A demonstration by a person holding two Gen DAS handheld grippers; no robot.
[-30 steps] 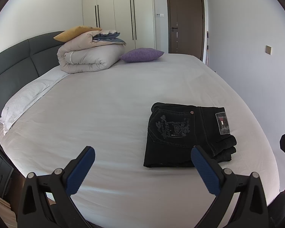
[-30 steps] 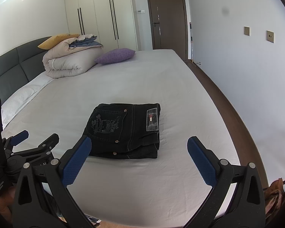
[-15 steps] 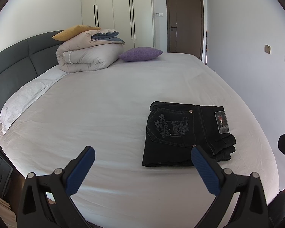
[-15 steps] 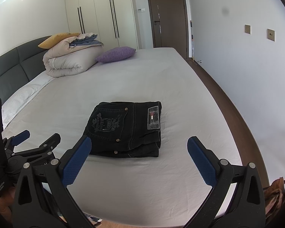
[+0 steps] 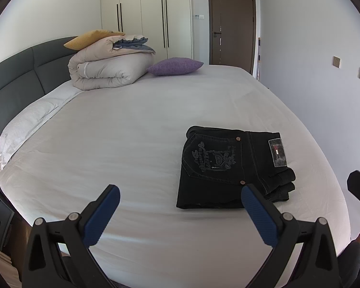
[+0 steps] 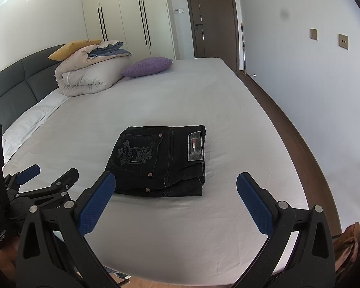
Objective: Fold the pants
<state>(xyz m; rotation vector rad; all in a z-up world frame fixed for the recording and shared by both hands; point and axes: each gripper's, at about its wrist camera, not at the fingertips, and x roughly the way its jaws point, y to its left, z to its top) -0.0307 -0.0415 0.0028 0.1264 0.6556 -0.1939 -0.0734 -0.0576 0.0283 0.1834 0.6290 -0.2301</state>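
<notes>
Pants folded, unmoved on bed.
Your left tongs and right tongs stay released; open sheet all round.

1 pants, 2 pillows, 1 duvet, perhaps more.

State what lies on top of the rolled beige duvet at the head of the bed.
On the duvet rest a yellow pillow and a blue-grey folded cloth. Their undersides are hidden.

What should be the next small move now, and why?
Probably pull both grippers away and stop. The black pants already lie folded in a compact stack on the bed, and the left gripper and right gripper are open, touching nothing.
</notes>
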